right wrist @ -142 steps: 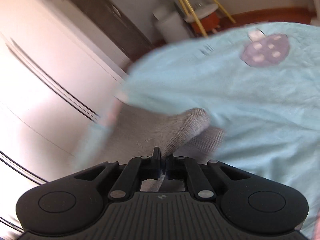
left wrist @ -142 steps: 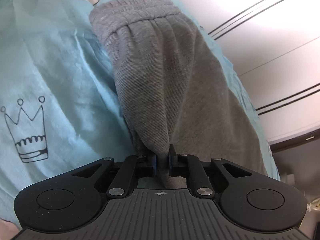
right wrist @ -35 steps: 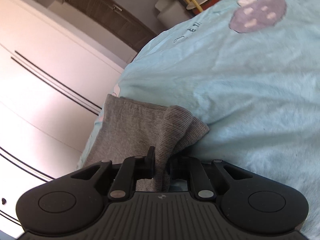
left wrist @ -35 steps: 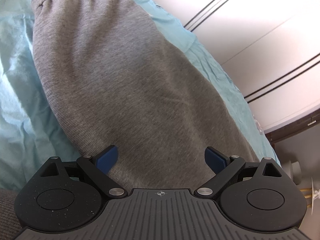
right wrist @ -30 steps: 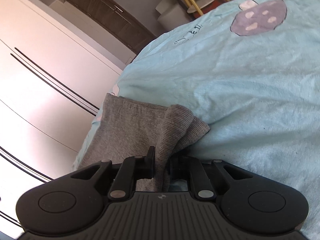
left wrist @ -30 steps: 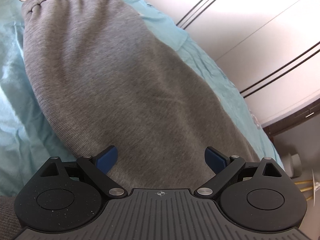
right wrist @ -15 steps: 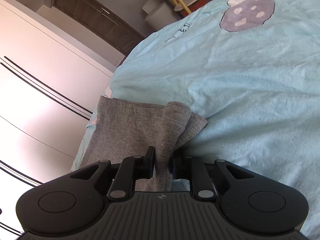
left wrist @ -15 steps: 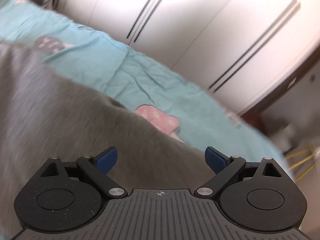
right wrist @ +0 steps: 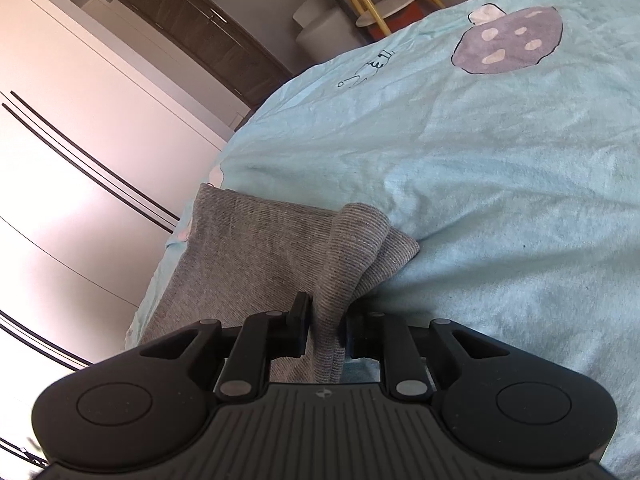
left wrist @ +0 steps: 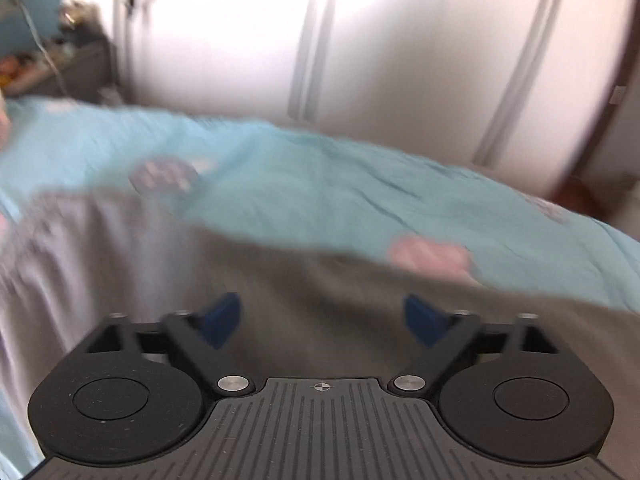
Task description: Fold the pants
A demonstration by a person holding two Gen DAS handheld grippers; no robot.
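Observation:
The grey pants [right wrist: 260, 248] lie flat on the light blue bedsheet [right wrist: 480, 160] near the bed's left edge. My right gripper [right wrist: 328, 328] is shut on an upright fold of their hem, and the cloth fills the narrow gap between the fingers. In the blurred left wrist view the pants [left wrist: 280, 272] spread below my left gripper [left wrist: 324, 316]. Its jaws are opening wide, and the blue pads [left wrist: 224, 316] hover over the cloth with nothing gripped between them.
A white wardrobe [left wrist: 400, 40] runs along the far side of the bed [left wrist: 320, 184]. The sheet carries a purple mushroom print [right wrist: 508, 40]. A stool with yellow legs [right wrist: 384, 0] and a dark door [right wrist: 200, 20] stand beyond the bed. A cluttered nightstand [left wrist: 72, 68] is at far left.
The left gripper rolled and swung from looking along the pants to looking across the bed at the wardrobe. The right gripper kept its place, its fingers a little wider on the fold.

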